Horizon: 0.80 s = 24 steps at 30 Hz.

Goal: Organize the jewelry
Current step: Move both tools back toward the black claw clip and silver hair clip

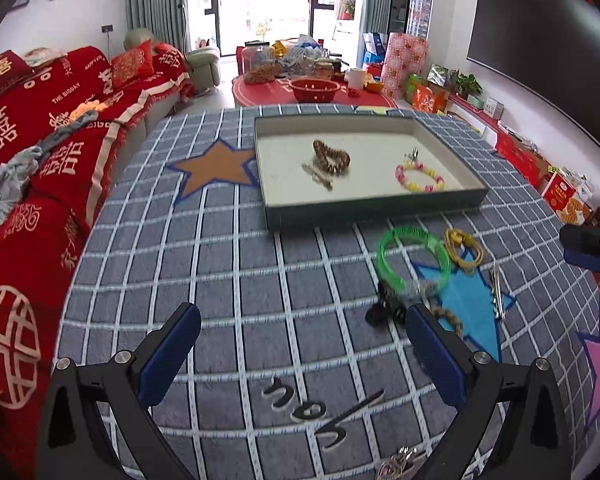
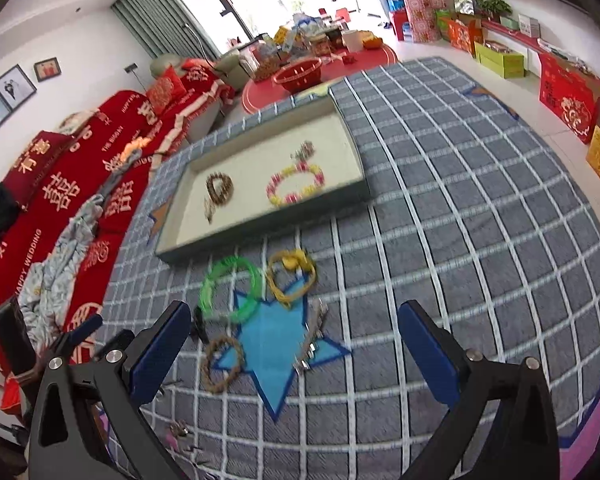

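A shallow grey tray (image 1: pixel 376 208) (image 2: pixel 260 228) lies on the checked cloth. In it are a brown bead bracelet (image 1: pixel 331 156) (image 2: pixel 219 188), a pink-and-yellow bracelet (image 1: pixel 420 176) (image 2: pixel 296 186) and a thin clip (image 1: pixel 318 176). In front of the tray lie a green coil bangle (image 1: pixel 414 258) (image 2: pixel 230 288), a yellow cord bracelet (image 1: pixel 464 248) (image 2: pixel 292 278), a braided brown bracelet (image 1: pixel 448 318) (image 2: pixel 224 364), a silver clip (image 1: pixel 497 290) (image 2: pixel 314 340) and a small black piece (image 1: pixel 384 312). My left gripper (image 1: pixel 303 320) hangs open left of this group. My right gripper (image 2: pixel 296 316) is open above the blue star, holding nothing.
The checked cloth (image 1: pixel 228 264) with star patches covers the work surface. A red-covered sofa (image 1: pixel 40 152) runs along the left. A red round table (image 1: pixel 312 92) with jars and a basket stands beyond the tray. Small metal trinkets (image 2: pixel 178 432) lie near the front edge.
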{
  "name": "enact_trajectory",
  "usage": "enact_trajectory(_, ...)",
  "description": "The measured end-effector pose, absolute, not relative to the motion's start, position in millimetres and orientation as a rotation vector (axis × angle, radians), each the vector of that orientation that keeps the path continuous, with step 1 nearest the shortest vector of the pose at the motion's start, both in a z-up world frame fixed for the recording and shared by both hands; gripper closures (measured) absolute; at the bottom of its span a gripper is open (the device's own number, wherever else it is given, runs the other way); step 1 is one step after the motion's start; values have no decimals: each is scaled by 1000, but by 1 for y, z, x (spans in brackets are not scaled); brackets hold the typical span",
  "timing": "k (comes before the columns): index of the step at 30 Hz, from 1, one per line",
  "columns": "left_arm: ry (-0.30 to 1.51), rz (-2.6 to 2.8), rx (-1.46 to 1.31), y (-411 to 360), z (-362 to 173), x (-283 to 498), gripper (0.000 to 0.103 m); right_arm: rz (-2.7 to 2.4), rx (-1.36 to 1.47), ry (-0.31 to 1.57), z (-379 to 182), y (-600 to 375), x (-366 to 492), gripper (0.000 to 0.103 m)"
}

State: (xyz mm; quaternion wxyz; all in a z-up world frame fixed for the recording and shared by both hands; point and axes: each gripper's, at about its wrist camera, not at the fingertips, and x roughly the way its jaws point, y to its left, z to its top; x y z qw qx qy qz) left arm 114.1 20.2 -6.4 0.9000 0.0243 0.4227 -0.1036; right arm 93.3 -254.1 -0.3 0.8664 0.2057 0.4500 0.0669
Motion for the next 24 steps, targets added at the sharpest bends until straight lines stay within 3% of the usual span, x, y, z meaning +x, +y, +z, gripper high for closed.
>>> enact_trajectory(8,945,-215,64,14,-31,107,0,32,392,1078,-50,-253,68,0)
enact_trajectory(24,1021,-200,-41,-16,-43,144,0,-38,283,1065,-48,-231,74,0)
